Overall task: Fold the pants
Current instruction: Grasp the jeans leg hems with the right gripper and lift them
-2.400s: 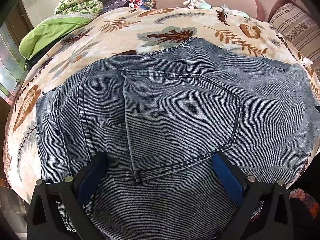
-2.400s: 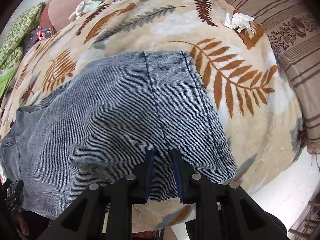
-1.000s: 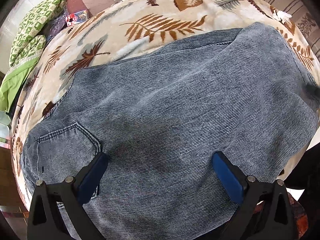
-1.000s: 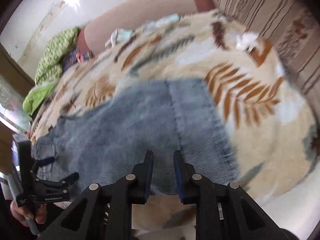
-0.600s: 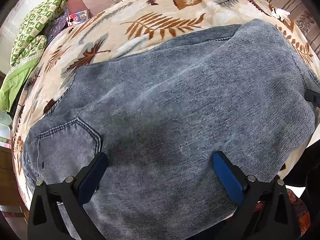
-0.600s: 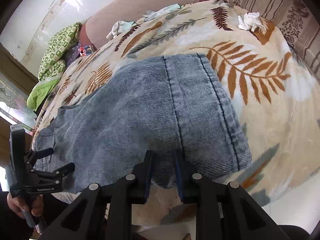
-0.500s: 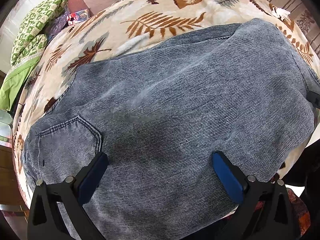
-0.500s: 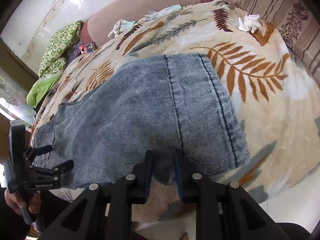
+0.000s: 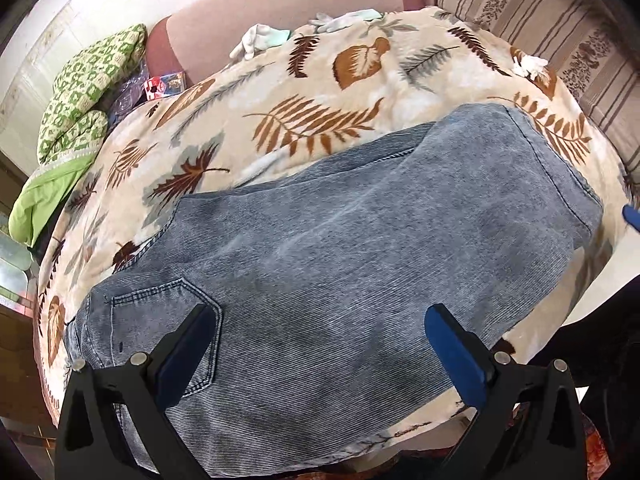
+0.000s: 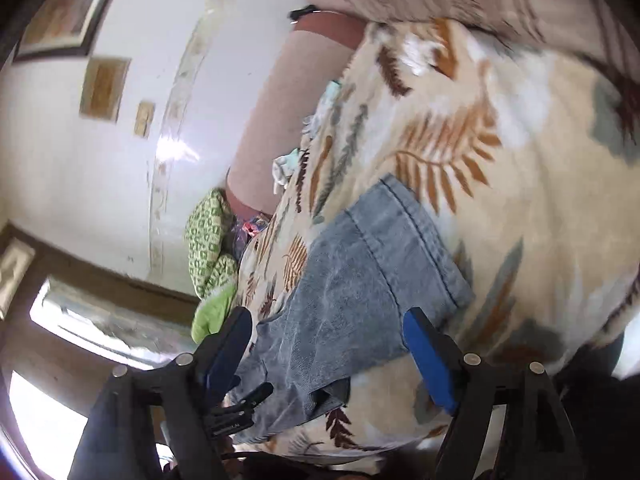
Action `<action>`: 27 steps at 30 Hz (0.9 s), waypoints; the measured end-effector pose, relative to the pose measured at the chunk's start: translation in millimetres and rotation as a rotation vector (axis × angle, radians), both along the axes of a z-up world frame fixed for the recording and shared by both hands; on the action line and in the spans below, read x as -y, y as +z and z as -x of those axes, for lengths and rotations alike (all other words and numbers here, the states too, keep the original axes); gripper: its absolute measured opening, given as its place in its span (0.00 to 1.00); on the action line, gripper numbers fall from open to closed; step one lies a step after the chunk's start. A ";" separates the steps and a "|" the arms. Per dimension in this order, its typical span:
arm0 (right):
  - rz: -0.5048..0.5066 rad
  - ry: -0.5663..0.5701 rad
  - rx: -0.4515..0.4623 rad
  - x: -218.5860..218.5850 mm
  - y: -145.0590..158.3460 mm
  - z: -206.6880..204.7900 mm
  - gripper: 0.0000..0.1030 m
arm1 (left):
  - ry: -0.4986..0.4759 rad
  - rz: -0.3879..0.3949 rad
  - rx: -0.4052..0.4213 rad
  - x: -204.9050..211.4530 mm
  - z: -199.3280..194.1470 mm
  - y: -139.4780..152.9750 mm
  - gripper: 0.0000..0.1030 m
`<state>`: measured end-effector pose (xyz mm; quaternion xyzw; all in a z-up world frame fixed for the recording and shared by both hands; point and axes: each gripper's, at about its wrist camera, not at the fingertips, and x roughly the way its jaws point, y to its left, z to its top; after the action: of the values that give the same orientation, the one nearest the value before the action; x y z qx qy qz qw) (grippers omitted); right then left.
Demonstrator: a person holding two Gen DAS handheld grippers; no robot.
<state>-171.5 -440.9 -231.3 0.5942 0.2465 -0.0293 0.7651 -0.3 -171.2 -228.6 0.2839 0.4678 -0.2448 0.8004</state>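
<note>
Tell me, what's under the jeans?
The jeans lie on a leaf-print blanket that shows all around them. Whatever is beneath the blanket is covered.

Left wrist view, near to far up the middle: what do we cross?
Left gripper → jeans → leaf blanket → pale gloves → pink headboard.

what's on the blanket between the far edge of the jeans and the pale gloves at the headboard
Only bare leaf-print blanket; the left wrist view shows nothing lying between the jeans and the pale gloves.
</note>
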 end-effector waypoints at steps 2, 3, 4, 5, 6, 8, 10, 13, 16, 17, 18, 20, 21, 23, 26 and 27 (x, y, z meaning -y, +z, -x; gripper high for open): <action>-0.049 0.024 -0.014 -5.4 -9.4 -3.6 0.78 | -0.005 -0.005 -0.007 1.4 1.1 -4.7 1.00; -0.072 0.040 -0.031 -8.5 -14.3 -7.7 0.78 | -0.006 -0.007 -0.013 0.7 -0.5 -7.6 1.00; -0.092 0.055 -0.045 -12.7 -19.2 -11.7 0.78 | -0.006 -0.010 -0.018 0.5 -0.2 -10.2 1.00; -0.111 0.066 -0.060 -16.7 -24.7 -15.3 0.78 | -0.004 -0.014 -0.025 0.2 -0.2 -13.2 1.00; -0.121 0.073 -0.073 -19.2 -28.2 -16.1 0.78 | -0.002 -0.017 -0.029 -0.4 0.0 -15.9 1.00; -0.132 0.076 -0.122 -24.0 -39.6 -27.6 0.78 | 0.003 -0.019 -0.037 -2.1 0.3 -19.2 1.00; -0.143 0.060 -0.158 -22.9 -49.2 -34.1 0.78 | 0.007 -0.016 -0.037 -3.7 0.9 -20.0 1.00; -0.181 0.026 -0.194 -18.8 -64.2 -40.9 0.79 | 0.019 -0.012 -0.041 -6.5 -0.8 -20.9 1.00; -0.219 -0.011 -0.185 -14.3 -70.8 -43.3 0.79 | 0.028 -0.012 -0.052 -8.8 -2.9 -23.8 1.00; -0.221 -0.022 -0.185 -13.6 -72.0 -45.6 0.79 | 0.030 -0.014 -0.056 -9.5 -3.5 -25.2 1.00; -0.226 -0.037 -0.183 -12.2 -72.6 -45.4 0.79 | 0.033 -0.015 -0.060 -10.2 -4.0 -26.7 1.00; -0.237 -0.069 -0.167 -10.9 -73.8 -45.3 0.79 | 0.042 -0.014 -0.070 -12.6 -5.5 -29.0 1.00; -0.242 -0.080 -0.157 -8.3 -73.3 -42.1 0.79 | 0.050 -0.016 -0.073 -14.4 -6.8 -30.5 1.00; -0.233 -0.101 -0.133 -7.1 -71.3 -40.9 0.75 | 0.070 -0.022 -0.080 -18.3 -10.2 -33.9 1.00; -0.161 -0.097 -0.145 -5.7 -65.5 -42.5 0.25 | 0.124 -0.045 -0.101 -29.5 -18.6 -40.8 1.00; -0.144 -0.095 -0.156 -6.9 -64.5 -44.2 0.25 | 0.141 -0.054 -0.113 -34.3 -21.9 -44.3 1.00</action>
<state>-127.2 -434.1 -295.8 0.6546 0.2785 -0.0937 0.6965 21.6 -137.0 -272.9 0.2574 0.5373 -0.1908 0.7802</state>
